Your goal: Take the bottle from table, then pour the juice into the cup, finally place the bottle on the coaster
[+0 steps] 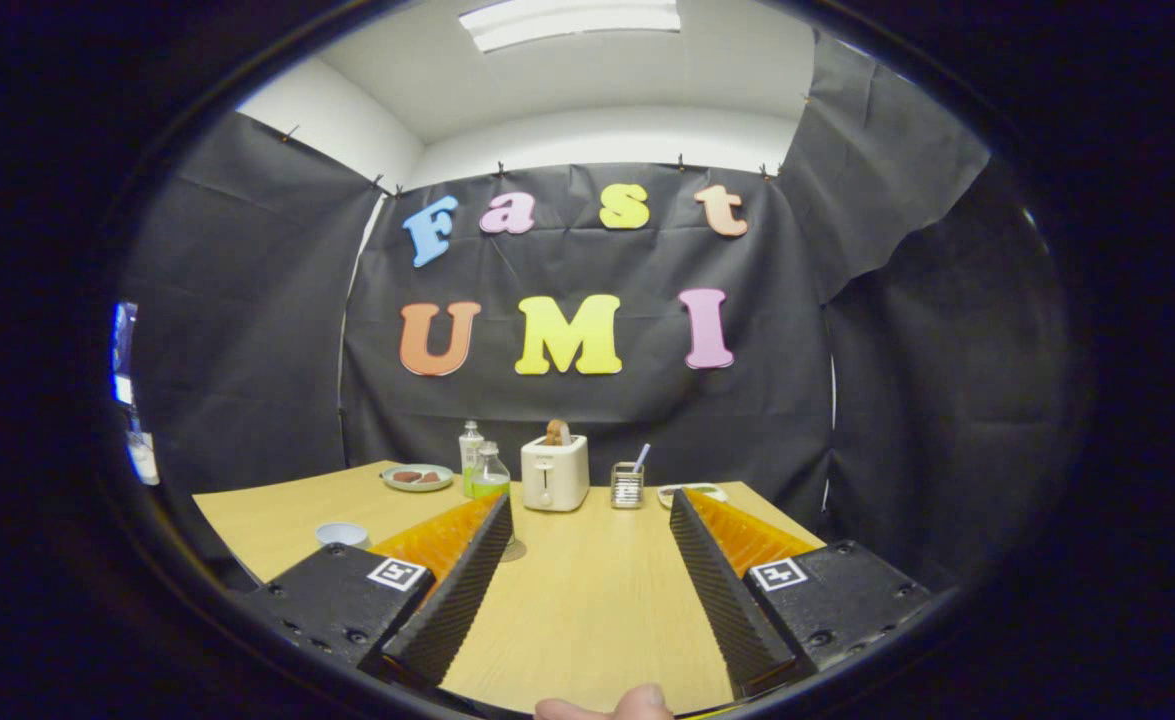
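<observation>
A pale wood-grain tabletop point(587, 600) is seen, smooth and matte, with straight edges against the black cloth wall. The gripper point(587, 520) is held above its near part; the jaws are spread wide with nothing between them but bare tabletop. Ribbed, saw-toothed inner faces are seen on both fingers, and a square printed marker sits on each blocky housing behind them. A fingertip point(612, 705) of the person is seen at the near edge, between the housings.

The bottle point(490, 473) — small, clear, with a rounded body narrowing to a short neck and cap — stands upright beyond the left finger, its lower part hidden by that fingertip. Yellow-green juice is seen in the lower body. Just behind it a taller, slimmer clear bottle point(470, 452) with a white cap is noted, likewise upright.

A round flat disc, probably the coaster point(513, 549), lies just beside the left fingertip, mostly hidden; its material cannot be told. The cup point(342, 534) — low, round, pale — stands well left, outside the left finger.

Along the far edge: a shallow round plate point(417, 477) with dark pieces on it, a boxy white toaster point(554, 473) with a browned slice upright in its slot, a small wire holder point(627, 485) with a stick leaning in it, and a second shallow dish point(692, 491) partly behind the right finger.
</observation>
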Demonstrator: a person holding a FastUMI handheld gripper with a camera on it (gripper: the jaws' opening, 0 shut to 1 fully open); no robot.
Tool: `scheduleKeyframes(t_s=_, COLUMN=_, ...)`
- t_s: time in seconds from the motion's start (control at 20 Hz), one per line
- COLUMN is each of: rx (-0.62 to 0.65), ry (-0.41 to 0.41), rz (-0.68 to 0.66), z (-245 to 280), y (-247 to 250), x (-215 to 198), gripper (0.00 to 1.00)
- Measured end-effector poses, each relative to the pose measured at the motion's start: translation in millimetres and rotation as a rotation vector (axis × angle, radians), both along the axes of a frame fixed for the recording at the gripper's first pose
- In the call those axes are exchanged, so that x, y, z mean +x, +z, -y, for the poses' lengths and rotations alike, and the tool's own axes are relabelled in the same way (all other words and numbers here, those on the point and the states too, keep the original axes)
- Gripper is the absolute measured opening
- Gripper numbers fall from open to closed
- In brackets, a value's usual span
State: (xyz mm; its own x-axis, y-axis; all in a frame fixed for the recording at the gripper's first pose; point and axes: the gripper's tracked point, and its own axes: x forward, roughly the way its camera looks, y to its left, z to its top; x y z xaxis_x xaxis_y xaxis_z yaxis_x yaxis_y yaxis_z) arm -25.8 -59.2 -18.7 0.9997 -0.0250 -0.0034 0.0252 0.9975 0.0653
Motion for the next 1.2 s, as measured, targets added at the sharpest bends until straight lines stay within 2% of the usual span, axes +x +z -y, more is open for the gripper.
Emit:
scheduleKeyframes(t_s=0.3, rx=0.002, ry=0.006, rz=0.023, z=-4.4, y=4.1, x=0.3, gripper=1.00)
scheduleKeyframes(t_s=0.9, rx=-0.060, ry=-0.062, rz=0.017, z=-12.0, y=9.4, x=10.4, gripper=1.00)
scheduleKeyframes(t_s=1.2, rx=-0.047, ry=-0.058, rz=0.032, z=-19.1, y=16.4, x=13.0, gripper=1.00)
